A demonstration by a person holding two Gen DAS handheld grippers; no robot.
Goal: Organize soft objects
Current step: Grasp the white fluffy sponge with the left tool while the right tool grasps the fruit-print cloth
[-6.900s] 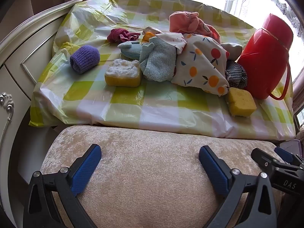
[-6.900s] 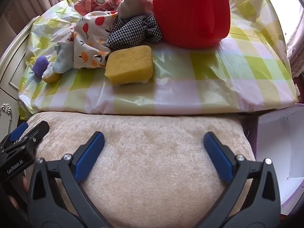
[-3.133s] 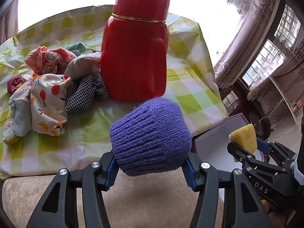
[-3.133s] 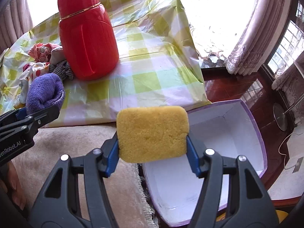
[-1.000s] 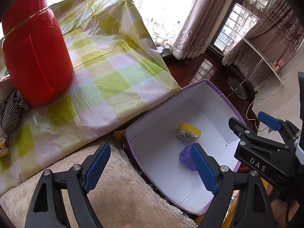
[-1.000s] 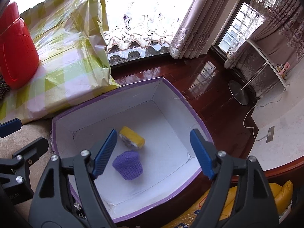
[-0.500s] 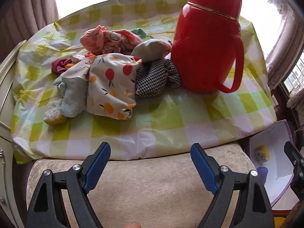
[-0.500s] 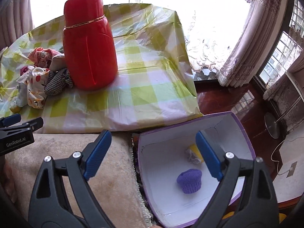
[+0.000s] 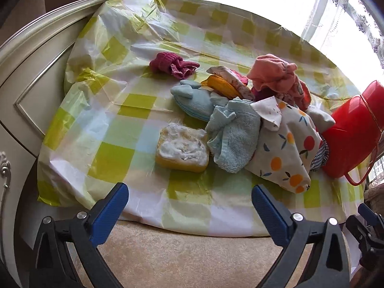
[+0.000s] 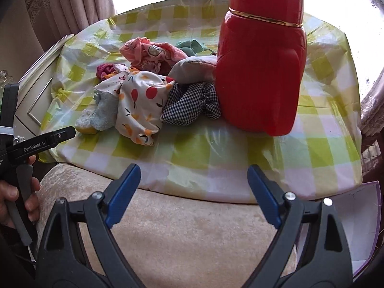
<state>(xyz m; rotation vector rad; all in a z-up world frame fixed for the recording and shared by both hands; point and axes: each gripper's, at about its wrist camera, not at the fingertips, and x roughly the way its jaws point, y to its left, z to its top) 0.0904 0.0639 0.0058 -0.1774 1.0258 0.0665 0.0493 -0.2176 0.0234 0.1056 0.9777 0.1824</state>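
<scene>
A heap of soft things lies on the green-checked table cover point(image 9: 115, 129). It holds a yellow sponge with a white fluffy top point(image 9: 182, 151), a light blue towel point(image 9: 234, 139), a fruit-print cloth point(image 9: 285, 148), a magenta sock point(image 9: 172, 66), a pink garment point(image 9: 276, 74) and a black-checked cloth point(image 10: 192, 105). My left gripper point(image 9: 189, 192) hangs over the table's near edge, just short of the sponge. Its jaws are opening and nothing is between them. My right gripper point(image 10: 193, 170) stands open and empty before the red flask point(image 10: 261, 67).
A beige cushioned stool point(image 9: 192, 259) lies under both grippers. A cream cabinet point(image 9: 28, 76) borders the table on the left. A corner of the white, purple-rimmed box point(image 10: 355, 228) shows at lower right. A hand point(image 10: 14, 204) holds the left gripper's handle.
Both views have swung left from the box back to the table. The heap now fills the left wrist view, and the left jaws stand wider apart.
</scene>
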